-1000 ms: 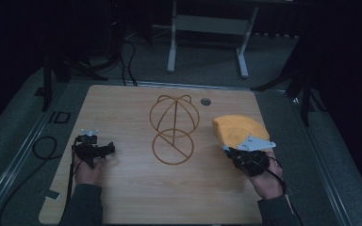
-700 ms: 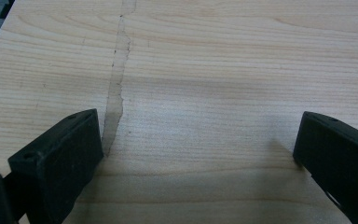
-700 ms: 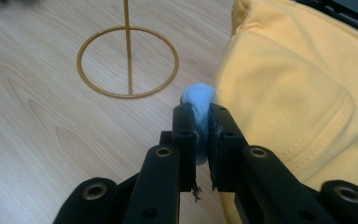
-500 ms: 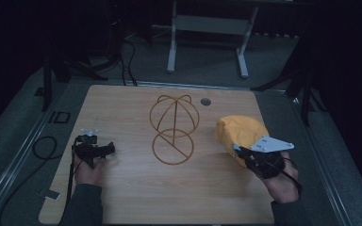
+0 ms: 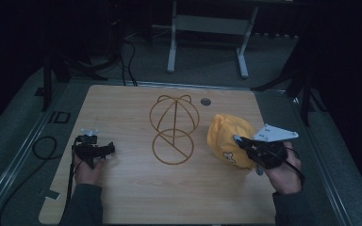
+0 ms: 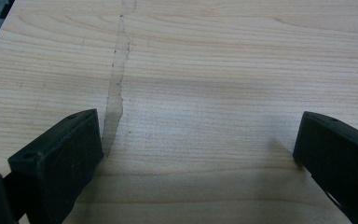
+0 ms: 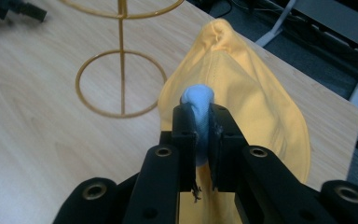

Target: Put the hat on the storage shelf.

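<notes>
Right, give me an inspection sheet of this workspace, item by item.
Surface: light wooden table, with a faint streak visible in the left gripper view.
Job's things: yellow cap at right; gold wire hat stand at centre, upright, bare.
Clutter: small round dark thing by the far edge.
Grippers: left gripper open, low over bare wood; right gripper shut on the cap's pale blue part.
Cables: black cable looped left of the table.
Surroundings: dark floor, grey frame beyond.

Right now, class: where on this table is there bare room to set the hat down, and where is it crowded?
Bare wood lies between the left gripper and the wire stand, and along the table's near edge. It is crowded where the right gripper pinches the yellow hat.
</notes>
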A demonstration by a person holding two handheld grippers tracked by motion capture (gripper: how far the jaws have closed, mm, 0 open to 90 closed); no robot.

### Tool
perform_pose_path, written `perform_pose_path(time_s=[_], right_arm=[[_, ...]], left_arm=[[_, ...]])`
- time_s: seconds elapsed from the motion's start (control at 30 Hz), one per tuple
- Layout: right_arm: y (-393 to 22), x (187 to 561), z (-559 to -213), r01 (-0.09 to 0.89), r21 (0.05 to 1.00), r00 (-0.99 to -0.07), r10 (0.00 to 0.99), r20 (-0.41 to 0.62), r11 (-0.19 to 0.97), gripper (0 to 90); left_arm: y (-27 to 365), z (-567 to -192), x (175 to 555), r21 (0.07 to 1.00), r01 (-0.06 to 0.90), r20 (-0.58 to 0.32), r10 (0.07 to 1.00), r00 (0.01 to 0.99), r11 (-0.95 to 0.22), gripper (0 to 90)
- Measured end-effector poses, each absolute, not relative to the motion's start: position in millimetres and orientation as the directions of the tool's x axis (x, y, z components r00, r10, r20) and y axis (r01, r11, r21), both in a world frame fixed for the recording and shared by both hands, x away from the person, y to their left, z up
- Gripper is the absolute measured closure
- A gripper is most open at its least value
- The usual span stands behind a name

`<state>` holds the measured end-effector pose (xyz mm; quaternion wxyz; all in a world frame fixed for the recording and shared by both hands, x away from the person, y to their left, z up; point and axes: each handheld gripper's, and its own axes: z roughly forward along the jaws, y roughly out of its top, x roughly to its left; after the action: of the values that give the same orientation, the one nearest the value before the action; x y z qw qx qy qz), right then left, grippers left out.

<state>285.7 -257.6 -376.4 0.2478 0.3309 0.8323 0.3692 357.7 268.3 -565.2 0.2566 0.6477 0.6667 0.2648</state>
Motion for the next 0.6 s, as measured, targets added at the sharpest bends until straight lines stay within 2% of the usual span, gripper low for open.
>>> perform_pose_path(time_s=[0.3,0.43,0.6], right_arm=[[-239.4,332.3,-386.0,0.398,0.749,-0.651,0.738,-0.176,0.529,81.6],[-229.4,355.6,-394.6,0.425,0.734,-0.662,0.735,-0.147,0.530,79.6],[-224.3,367.6,-400.9,0.448,0.725,-0.665,0.737,-0.121,0.524,76.3]], left_arm=[[268.3,-565.1,357.7,0.685,0.729,0.001,1.000,-0.029,0.020,1.3],[268.3,-565.0,357.7,0.684,0.729,0.001,1.000,-0.029,0.020,1.3],[268.3,-565.0,357.7,0.684,0.729,0.001,1.000,-0.029,0.020,1.3]])
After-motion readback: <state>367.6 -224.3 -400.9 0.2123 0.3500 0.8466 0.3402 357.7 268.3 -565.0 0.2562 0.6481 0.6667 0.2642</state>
